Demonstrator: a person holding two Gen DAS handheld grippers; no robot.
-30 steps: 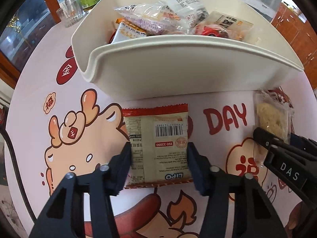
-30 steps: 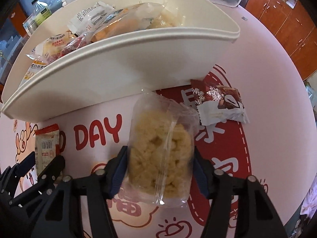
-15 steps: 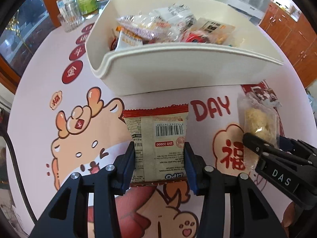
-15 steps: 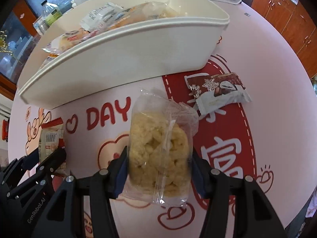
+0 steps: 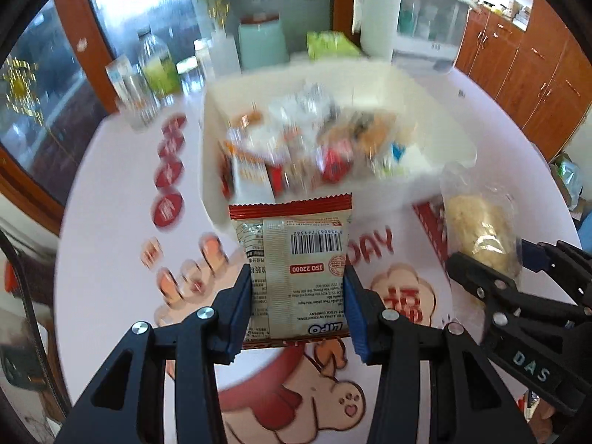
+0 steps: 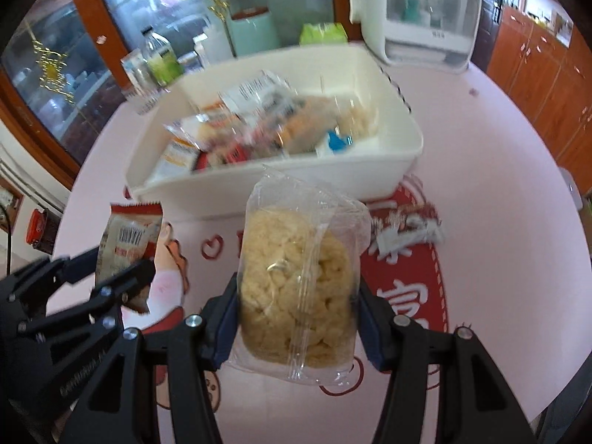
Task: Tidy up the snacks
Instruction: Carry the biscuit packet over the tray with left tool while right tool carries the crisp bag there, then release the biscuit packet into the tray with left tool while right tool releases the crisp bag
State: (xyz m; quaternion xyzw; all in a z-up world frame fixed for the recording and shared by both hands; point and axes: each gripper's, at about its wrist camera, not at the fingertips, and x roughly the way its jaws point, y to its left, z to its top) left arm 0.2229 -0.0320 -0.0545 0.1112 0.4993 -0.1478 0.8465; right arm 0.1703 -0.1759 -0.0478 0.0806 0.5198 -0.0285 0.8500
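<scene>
I am holding the left claw (image 5: 299, 305) clamped on a red-and-beige biscuit packet (image 5: 294, 272), barcode side facing the camera, lifted clear of the pink printed surface (image 5: 111, 199) on the near side of the white bin (image 6: 392, 111). I am holding the right claw (image 6: 298, 320) clamped on a clear bag of pale puffed snack (image 6: 296, 288), likewise raised above the surface just near of the bin, which is holding a heap of assorted snack packets (image 6: 251, 125). A brown-and-white snowflake wrapper (image 6: 407, 227) is lying on the surface to the right, near the bin's right corner.
</scene>
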